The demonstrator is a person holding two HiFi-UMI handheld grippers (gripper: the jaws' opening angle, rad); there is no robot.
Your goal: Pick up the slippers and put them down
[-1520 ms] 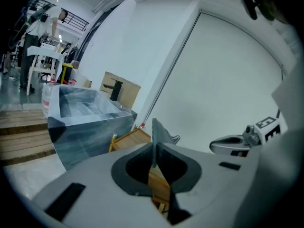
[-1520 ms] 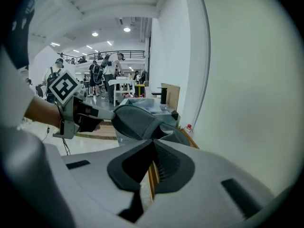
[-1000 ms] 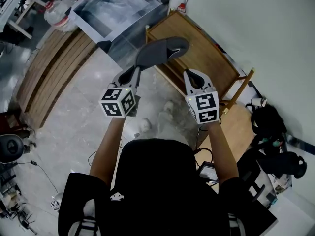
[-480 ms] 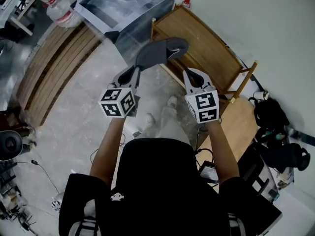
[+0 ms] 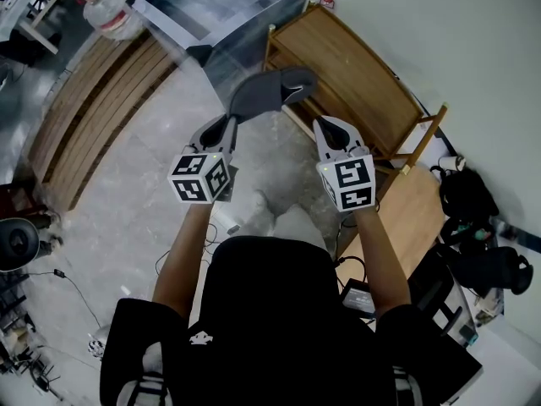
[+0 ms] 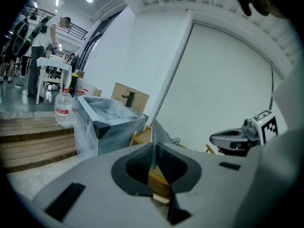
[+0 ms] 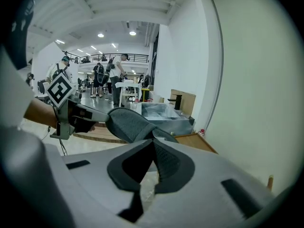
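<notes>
Aloft, left gripper (image 5: 230,125) pinches grey slipper (image 5: 269,91) beside closed right gripper (image 5: 326,126)

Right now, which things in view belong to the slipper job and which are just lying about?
Job: grey slipper, clamped in the left gripper; right gripper, shut and empty.
Lying about: wooden rack, plastic-wrapped box, water bottle, black backpack.
</notes>
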